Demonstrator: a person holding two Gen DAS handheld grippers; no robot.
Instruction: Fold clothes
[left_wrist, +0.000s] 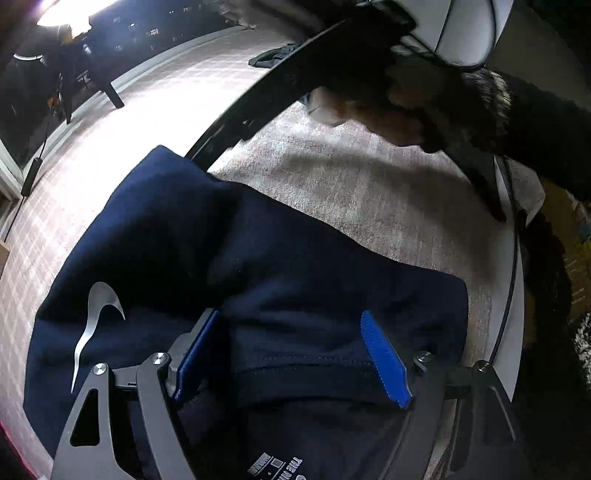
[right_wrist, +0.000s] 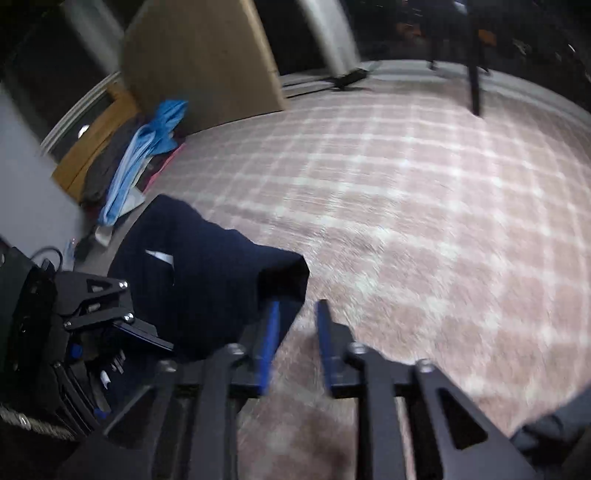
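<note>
While the navy shirt (left_wrist: 236, 266) hangs bunched above the checked carpet (right_wrist: 406, 192), held near the left, a crooked fold is risked if it is lowered unevenly. The left claw (left_wrist: 295, 354) is spread wide around the fabric, so a slip is likely. The right claw (right_wrist: 295, 336) is parted, its left finger against a sleeve edge.

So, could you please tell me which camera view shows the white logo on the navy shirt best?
The left wrist view: the whole white logo lies on the navy shirt there. The right wrist view shows only a small white patch.
</note>
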